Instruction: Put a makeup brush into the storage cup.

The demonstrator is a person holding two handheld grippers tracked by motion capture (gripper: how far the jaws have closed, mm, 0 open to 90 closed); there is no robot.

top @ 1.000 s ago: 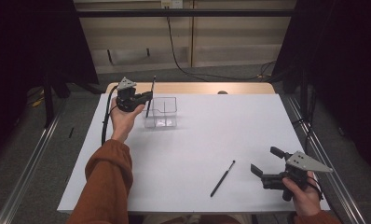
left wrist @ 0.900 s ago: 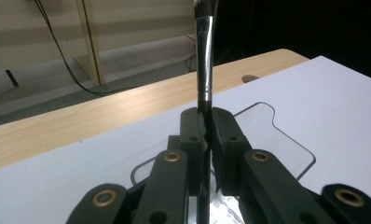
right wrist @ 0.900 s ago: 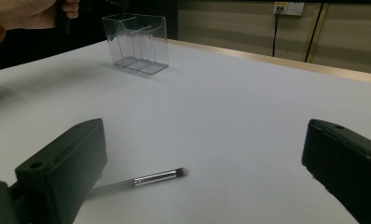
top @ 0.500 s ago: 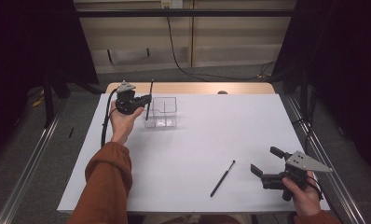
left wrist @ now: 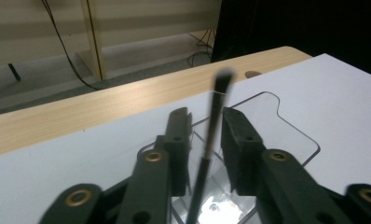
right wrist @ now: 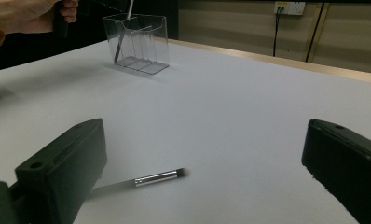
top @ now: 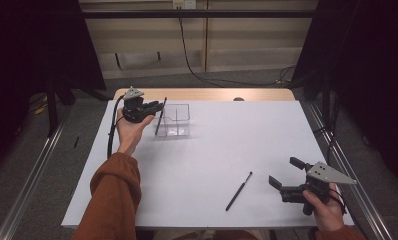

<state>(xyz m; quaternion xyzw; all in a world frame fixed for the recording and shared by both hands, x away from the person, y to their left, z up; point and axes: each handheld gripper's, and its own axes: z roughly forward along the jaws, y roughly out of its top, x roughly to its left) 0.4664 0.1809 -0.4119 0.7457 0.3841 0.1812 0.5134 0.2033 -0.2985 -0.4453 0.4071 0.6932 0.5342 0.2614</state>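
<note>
Brush-sorting is the work in hand, and the first makeup brush point(left wrist: 210, 140) now stands between the two black jaws of the left claw point(top: 157, 106), which have drawn a little apart from its thin handle, so the grip looks released or very nearly so. From the high view, compared with a second ago, the left hand point(top: 129, 131) has turned the claw over and brought the brush from upright to a lean, its lower end down inside the clear acrylic organizer point(top: 179, 120), in the compartment nearest the hand; the right gripper view shows that brush point(right wrist: 123, 32) slanting down inside the organizer point(right wrist: 139, 44) with its silver ferrule above the rim. This suggests the drop-off of this brush is about done, and the left claw should be able to pull back without dragging the handle along. Farther out, the second makeup brush point(top: 239, 190) lies flat on the white worktop point(top: 247, 135), well apart from the organizer and unmoved. The right claw point(top: 283, 177) has stayed wide apart and empty just beside it, bristle tip point(right wrist: 182, 173) pointing between its jaws, so that brush is likely next.
</note>
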